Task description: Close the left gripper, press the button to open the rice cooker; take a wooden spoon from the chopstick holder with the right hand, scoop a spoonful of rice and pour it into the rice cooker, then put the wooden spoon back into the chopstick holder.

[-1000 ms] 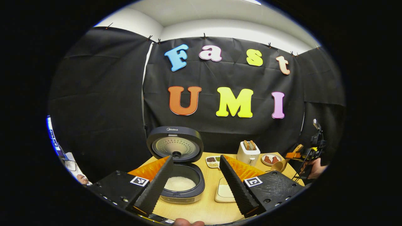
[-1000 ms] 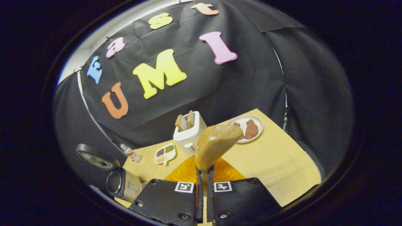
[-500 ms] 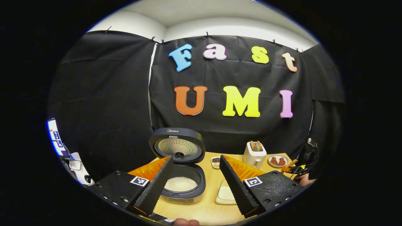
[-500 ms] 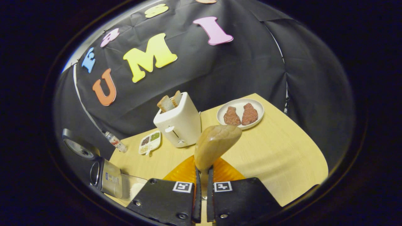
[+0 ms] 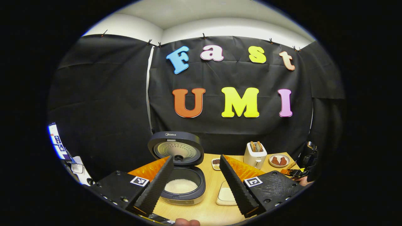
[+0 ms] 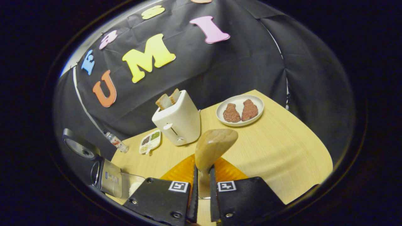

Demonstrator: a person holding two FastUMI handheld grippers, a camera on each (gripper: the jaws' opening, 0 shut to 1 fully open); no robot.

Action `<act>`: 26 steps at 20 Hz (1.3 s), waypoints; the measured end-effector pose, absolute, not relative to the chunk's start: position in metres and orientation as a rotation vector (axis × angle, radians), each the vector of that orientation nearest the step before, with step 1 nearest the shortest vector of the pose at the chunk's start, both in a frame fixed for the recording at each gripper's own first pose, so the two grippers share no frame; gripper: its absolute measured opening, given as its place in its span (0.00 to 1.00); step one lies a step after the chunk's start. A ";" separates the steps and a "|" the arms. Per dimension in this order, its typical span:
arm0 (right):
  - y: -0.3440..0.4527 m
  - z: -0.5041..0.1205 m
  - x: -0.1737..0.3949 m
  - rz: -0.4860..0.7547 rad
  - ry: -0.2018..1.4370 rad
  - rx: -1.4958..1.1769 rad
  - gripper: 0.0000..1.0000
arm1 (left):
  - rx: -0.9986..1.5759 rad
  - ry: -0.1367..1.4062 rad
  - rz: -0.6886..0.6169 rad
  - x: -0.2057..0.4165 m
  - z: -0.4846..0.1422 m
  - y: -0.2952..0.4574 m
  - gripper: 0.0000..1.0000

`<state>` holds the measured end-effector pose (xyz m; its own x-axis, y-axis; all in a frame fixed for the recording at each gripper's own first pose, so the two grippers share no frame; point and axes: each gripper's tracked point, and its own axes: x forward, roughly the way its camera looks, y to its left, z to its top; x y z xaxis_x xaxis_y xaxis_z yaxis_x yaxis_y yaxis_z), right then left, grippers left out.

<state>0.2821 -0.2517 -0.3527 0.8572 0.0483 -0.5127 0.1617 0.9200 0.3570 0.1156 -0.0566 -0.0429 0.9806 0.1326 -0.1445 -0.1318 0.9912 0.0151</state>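
**Spoon came down toward the holder; rice already in the cooker**

In the left gripper view, the left gripper (image 5: 196,185) hung with its fingers wide apart and held nothing. The rice cooker (image 5: 181,175) stood open, with white rice in its pot, and a shallow rice dish (image 5: 226,195) lay just beside it.

In the right gripper view, compared with one second before, the camera had dropped lower and the toaster (image 6: 178,121) and the plate (image 6: 240,110) appeared nearer. The right gripper (image 6: 202,201) was closed narrow on the handle of the wooden spoon (image 6: 213,147), bowl upward. I judged that pouring was done and only the return remained. The chopstick holder seemed to be the rim between the fingers, but I could not tell. The bare tabletop (image 6: 276,157) ahead had no obstacle.
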 end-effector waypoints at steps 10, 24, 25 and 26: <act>-0.264 -0.237 0.263 -0.087 0.327 0.062 0.93 | -0.047 0.087 0.109 0.134 -0.010 -0.053 0.95; -0.230 -0.083 0.185 -0.137 0.069 -0.132 0.99 | -0.034 0.127 0.169 0.236 -0.001 0.052 0.95; -0.235 -0.082 0.178 -0.145 0.068 -0.126 0.99 | -0.040 0.140 0.165 0.247 -0.002 0.057 0.95; -0.234 -0.080 0.170 -0.159 0.074 -0.129 0.99 | -0.043 0.155 0.161 0.257 -0.006 0.062 0.95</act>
<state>0.1705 -0.2342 -0.0802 0.9846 -0.1628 -0.0636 0.1533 0.9791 -0.1339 0.2570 0.0622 -0.0063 0.9752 0.1564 -0.1567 -0.1631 0.9861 -0.0304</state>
